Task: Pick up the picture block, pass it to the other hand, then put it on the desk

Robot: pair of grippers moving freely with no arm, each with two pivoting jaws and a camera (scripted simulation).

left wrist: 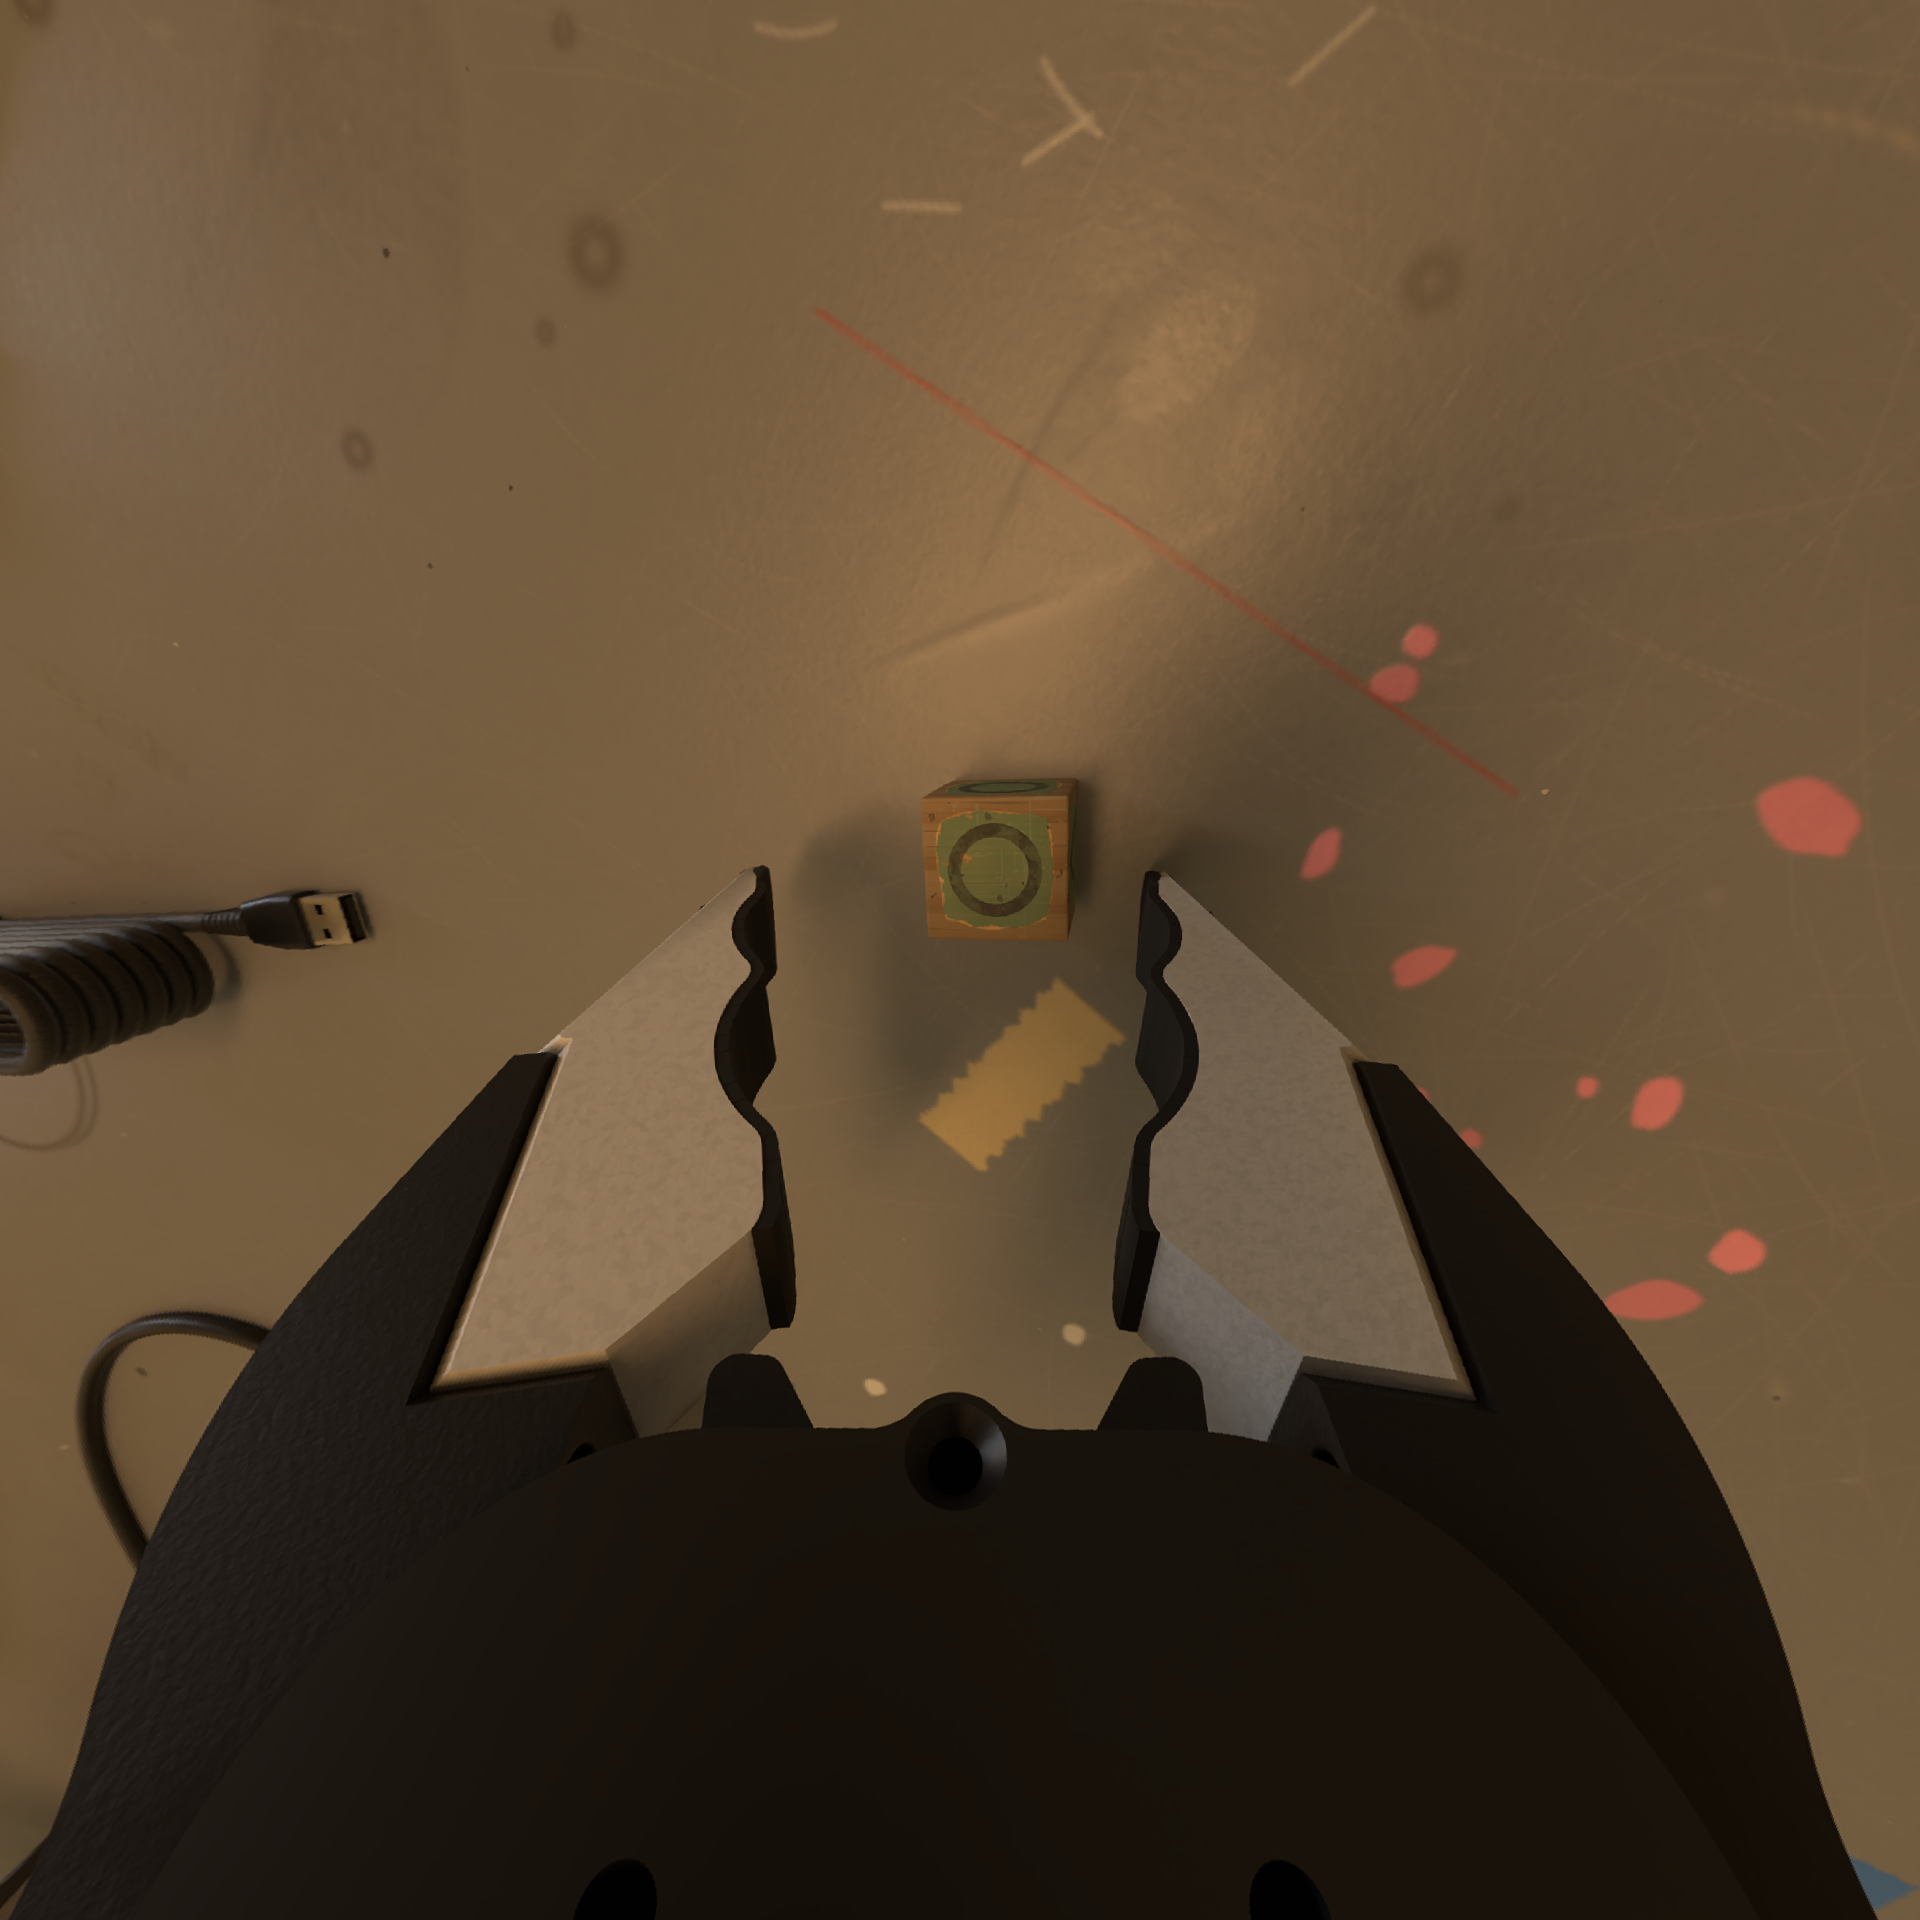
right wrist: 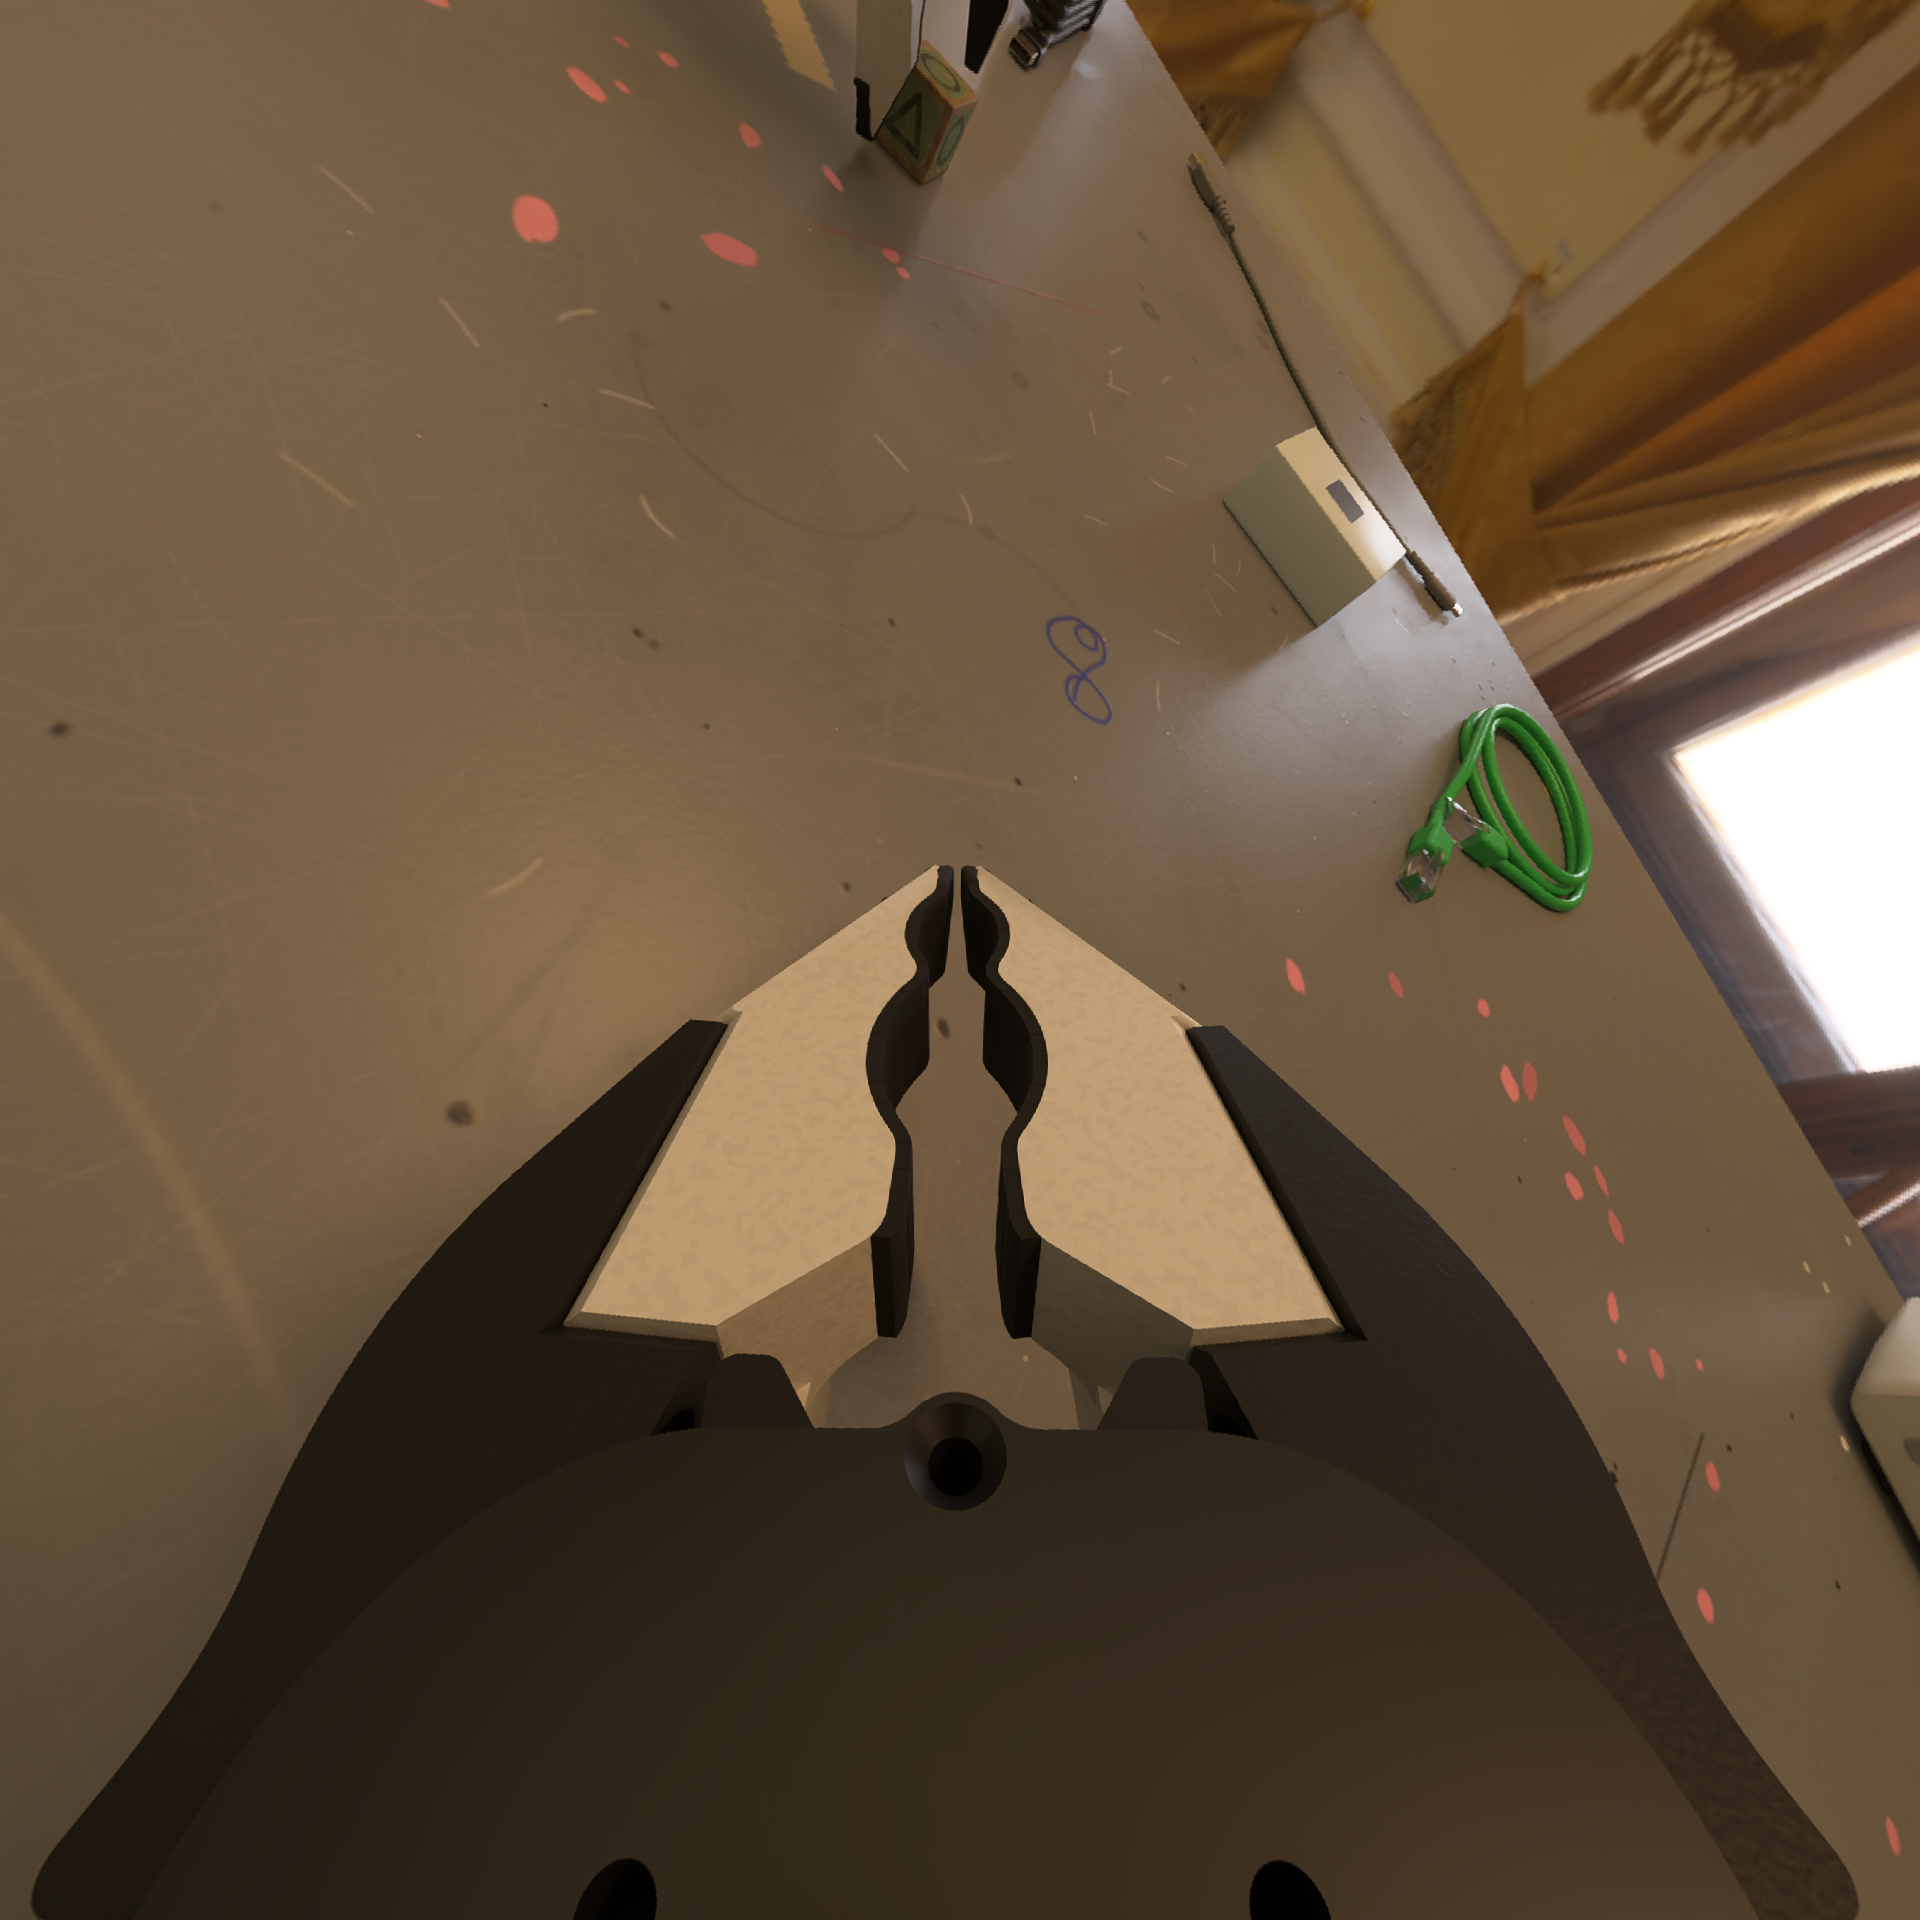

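Observation:
The picture block (left wrist: 997, 862) is a small wooden cube with green faces bearing dark shapes. It rests on the brown desk (left wrist: 623, 520). My left gripper (left wrist: 956, 883) is open and looks down on it; the block sits between and just beyond the fingertips, untouched. In the right wrist view the block (right wrist: 928, 112) is far off at the top, with the left gripper's fingertips (right wrist: 868, 104) beside it. My right gripper (right wrist: 956, 873) is shut and empty, over the desk well away from the block.
A coiled black USB cable (left wrist: 156, 966) lies left of the left gripper. A pale box (right wrist: 1314, 525), a thin dark rod (right wrist: 1309, 395) and a green cable coil (right wrist: 1517, 810) lie near the desk's right edge. A white object (right wrist: 1891, 1423) sits at the far right.

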